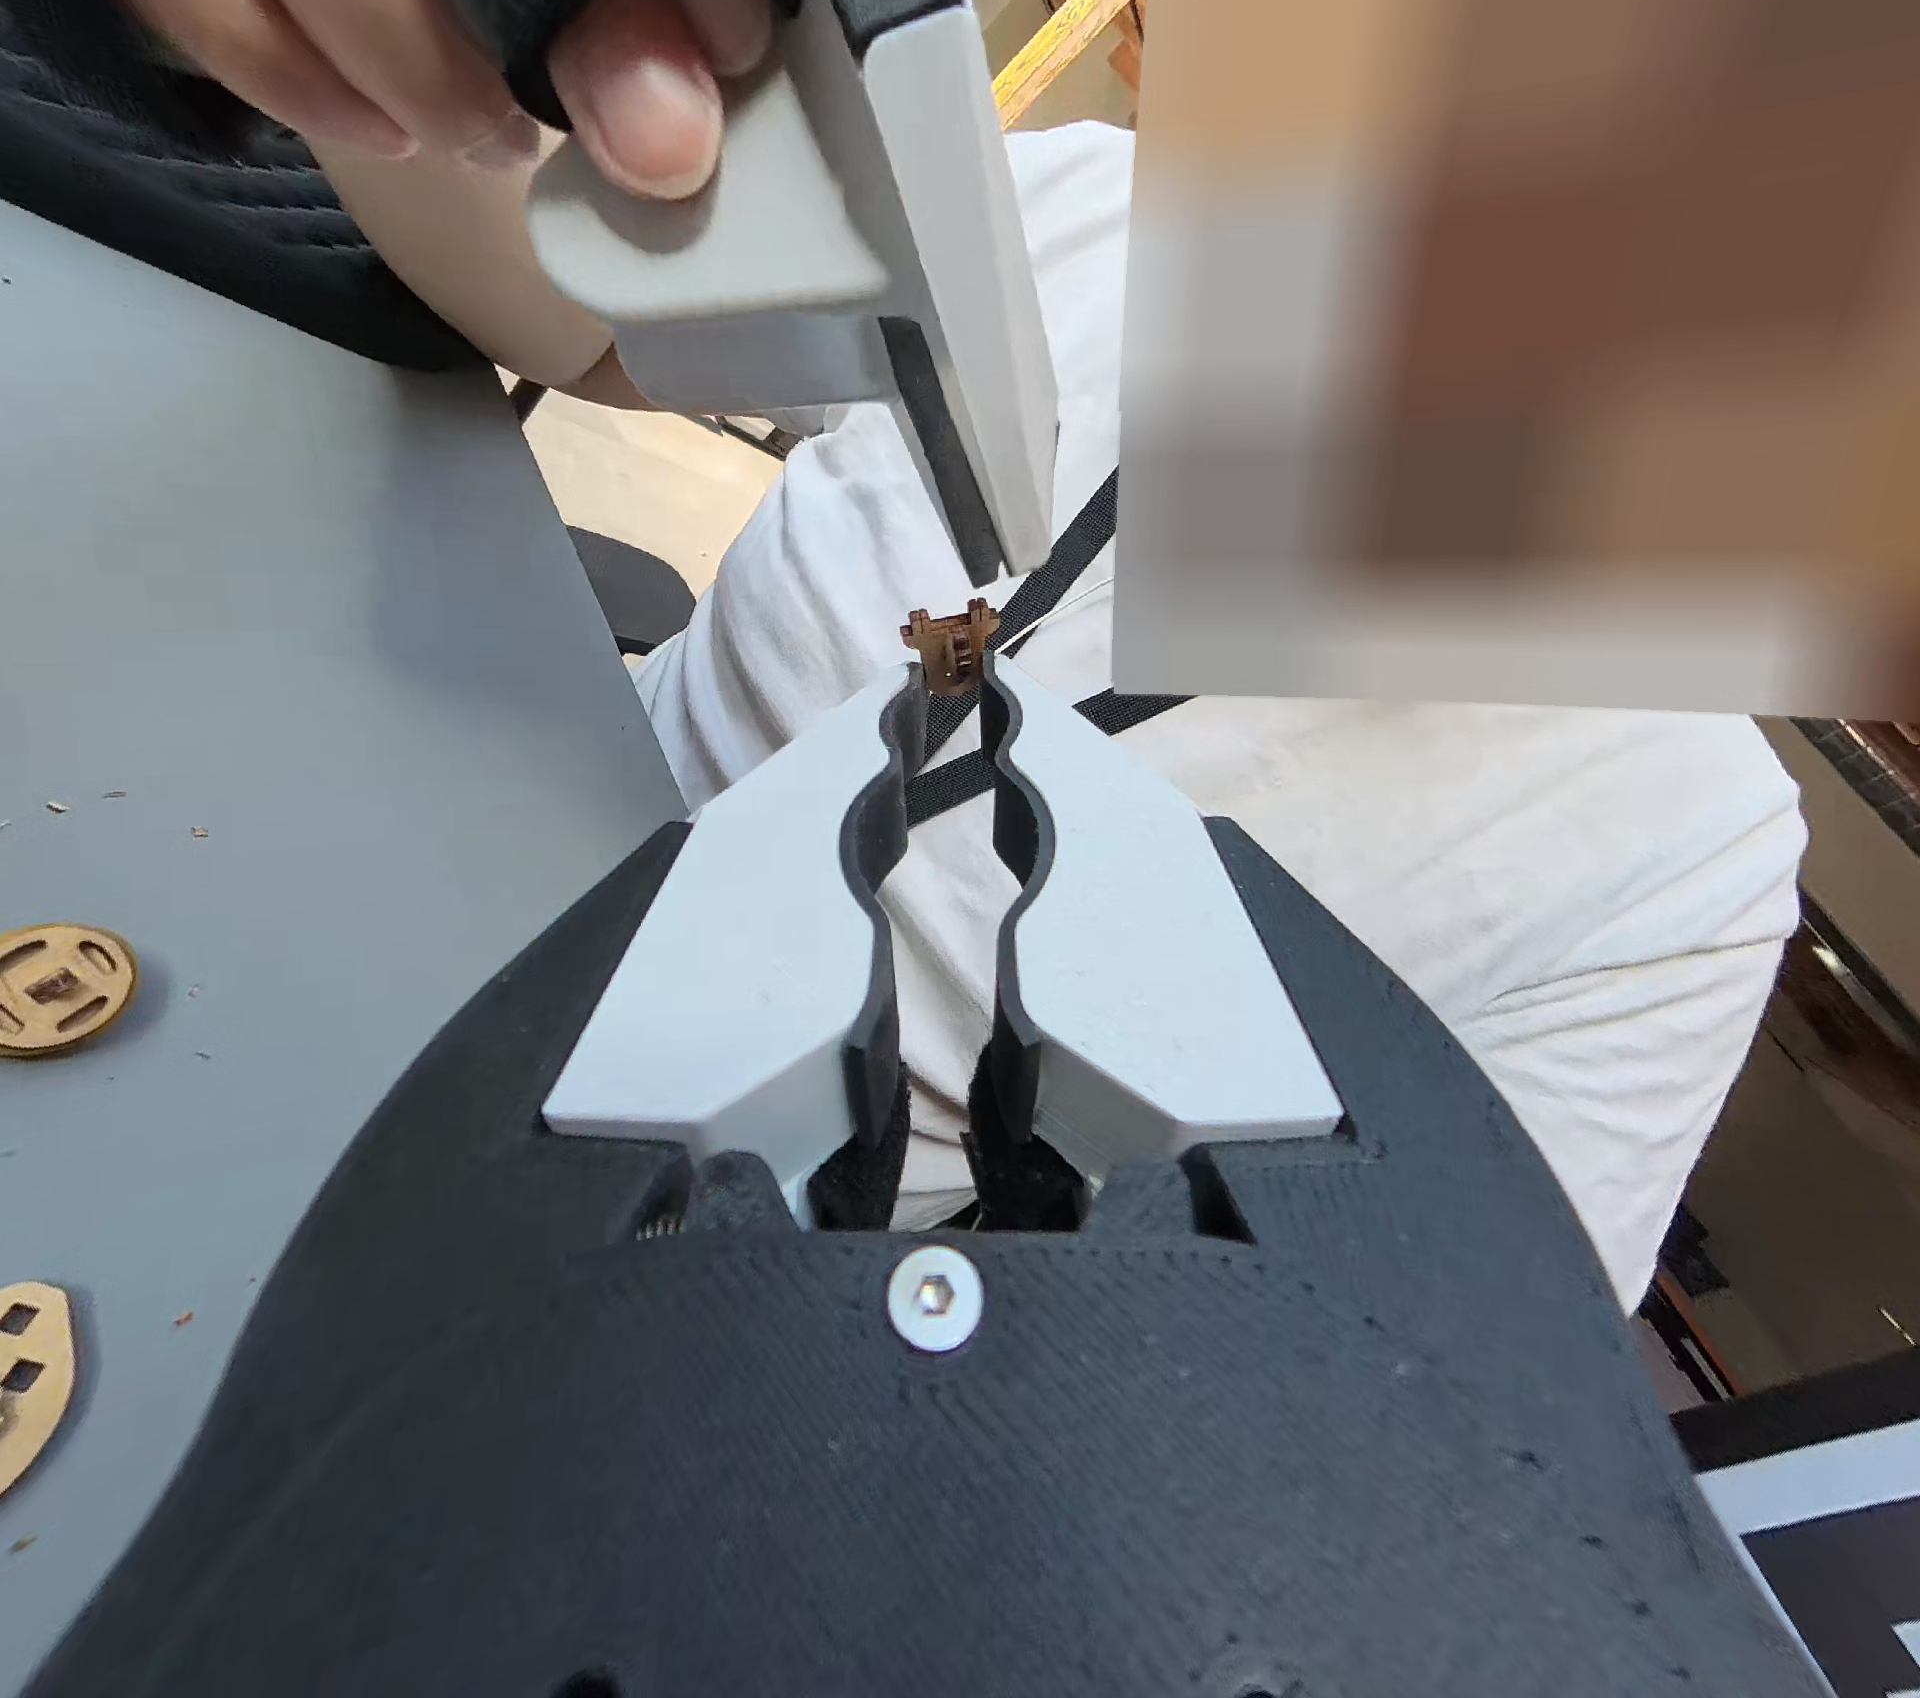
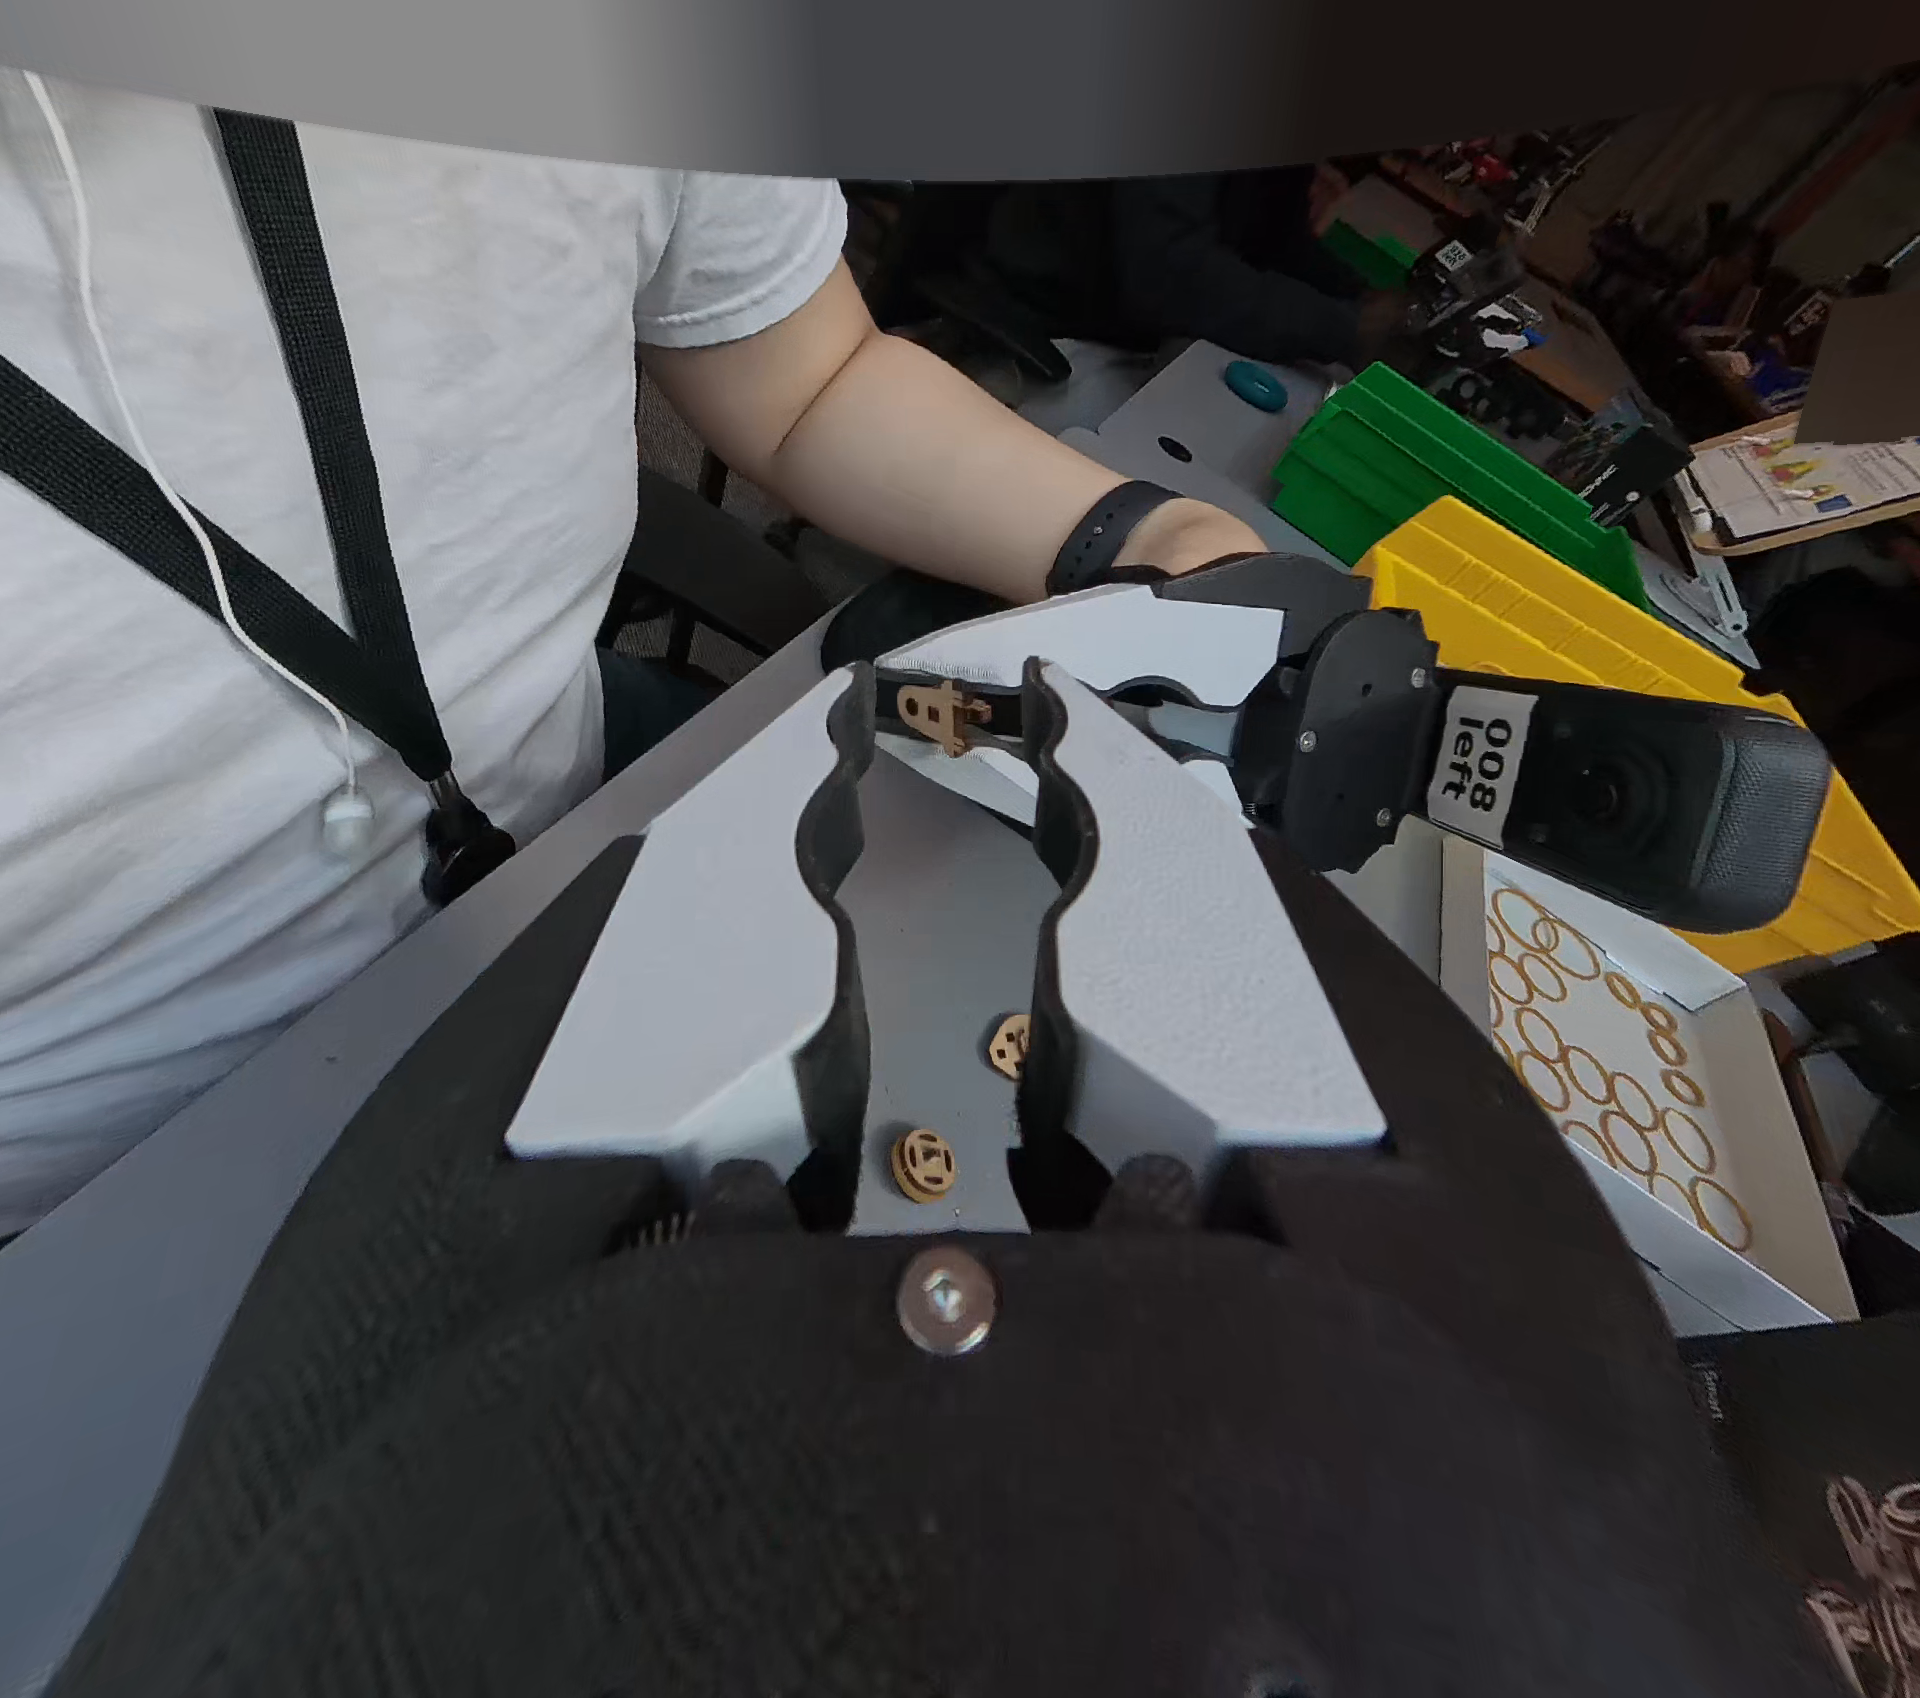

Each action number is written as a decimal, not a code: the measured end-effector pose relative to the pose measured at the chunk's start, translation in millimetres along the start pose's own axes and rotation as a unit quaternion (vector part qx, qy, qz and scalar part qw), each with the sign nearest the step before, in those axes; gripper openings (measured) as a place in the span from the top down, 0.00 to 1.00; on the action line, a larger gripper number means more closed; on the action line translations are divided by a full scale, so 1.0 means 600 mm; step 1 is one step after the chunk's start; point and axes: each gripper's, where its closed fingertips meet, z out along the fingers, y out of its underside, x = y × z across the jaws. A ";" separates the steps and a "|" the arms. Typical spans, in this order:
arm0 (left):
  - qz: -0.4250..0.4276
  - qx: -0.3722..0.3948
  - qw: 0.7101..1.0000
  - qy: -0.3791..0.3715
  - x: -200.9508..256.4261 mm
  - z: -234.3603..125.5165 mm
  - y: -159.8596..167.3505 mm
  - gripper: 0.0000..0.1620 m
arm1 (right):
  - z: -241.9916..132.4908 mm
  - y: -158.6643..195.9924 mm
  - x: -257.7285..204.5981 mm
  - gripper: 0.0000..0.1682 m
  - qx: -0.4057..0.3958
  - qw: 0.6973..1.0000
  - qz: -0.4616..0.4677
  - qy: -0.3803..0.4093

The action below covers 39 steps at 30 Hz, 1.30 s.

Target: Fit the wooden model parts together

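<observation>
My left gripper (image 1: 951, 684) is shut on a small brown wooden part (image 1: 948, 642) that sticks out past its tips, held in the air off the table's edge. The right gripper's finger (image 1: 971, 277), held by a hand, hangs just above that part. In the right wrist view my right gripper (image 2: 940, 698) is open and empty. The wooden part (image 2: 940, 718) shows through the gap just beyond its tips, clamped in the left gripper's white fingers (image 2: 1101, 625). Two wooden discs (image 2: 925, 1163) (image 2: 1008, 1046) lie on the grey table below.
The grey table (image 1: 260, 609) carries two wooden discs (image 1: 57, 988) (image 1: 21, 1383) at its left. A white tray (image 2: 1507, 879) of wooden rings, a yellow bin (image 2: 1538, 599) and green bins (image 2: 1423, 453) stand to the right. The person's white-shirted torso (image 2: 312, 609) is close behind the grippers. My left and right fingertips are right by each other.
</observation>
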 end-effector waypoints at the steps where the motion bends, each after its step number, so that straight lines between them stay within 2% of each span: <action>1: -0.003 -0.008 1.000 -0.002 0.000 0.003 0.000 0.96 | 0.001 0.007 -0.001 0.83 -0.016 1.000 -0.002 -0.003; 9: -0.026 -0.045 0.999 -0.003 -0.006 0.020 0.006 0.96 | 0.005 0.031 -0.018 0.87 -0.040 0.998 0.021 -0.053; 12: -0.036 -0.049 0.998 0.000 -0.010 0.021 0.009 0.96 | 0.008 0.031 -0.025 0.91 -0.035 0.997 0.023 -0.068; 15: -0.042 -0.051 0.998 0.000 -0.015 0.023 0.012 0.96 | 0.009 0.036 -0.026 0.93 -0.031 0.996 0.031 -0.074; 18: -0.051 -0.047 0.998 0.008 -0.016 0.022 0.013 0.96 | 0.011 0.037 -0.026 0.88 -0.022 0.996 0.039 -0.075; 19: -0.054 -0.049 0.997 0.009 -0.017 0.023 0.015 0.96 | 0.011 0.038 -0.028 0.88 -0.023 0.996 0.039 -0.079; 20: -0.057 -0.051 0.997 0.009 -0.018 0.023 0.016 0.96 | 0.011 0.042 -0.030 0.93 -0.027 0.995 0.037 -0.083; 26: -0.060 -0.040 0.997 0.004 -0.023 0.020 0.011 0.95 | 0.005 0.044 -0.025 0.94 -0.019 0.996 0.046 -0.069; 29: -0.030 -0.016 0.998 -0.044 -0.031 0.003 0.003 0.89 | -0.003 0.042 -0.013 0.94 -0.017 0.999 0.023 -0.030; 33: 0.043 0.031 0.988 -0.142 -0.043 -0.023 -0.007 0.88 | -0.017 0.036 0.001 0.94 -0.014 0.999 -0.023 0.030; 37: 0.149 0.093 0.961 -0.213 -0.028 -0.027 -0.024 0.89 | -0.025 0.042 0.009 0.94 -0.010 0.999 -0.014 0.049; 39: 0.195 0.119 0.926 -0.301 -0.039 -0.044 -0.035 0.90 | -0.026 0.050 0.013 0.94 -0.009 0.999 0.010 0.048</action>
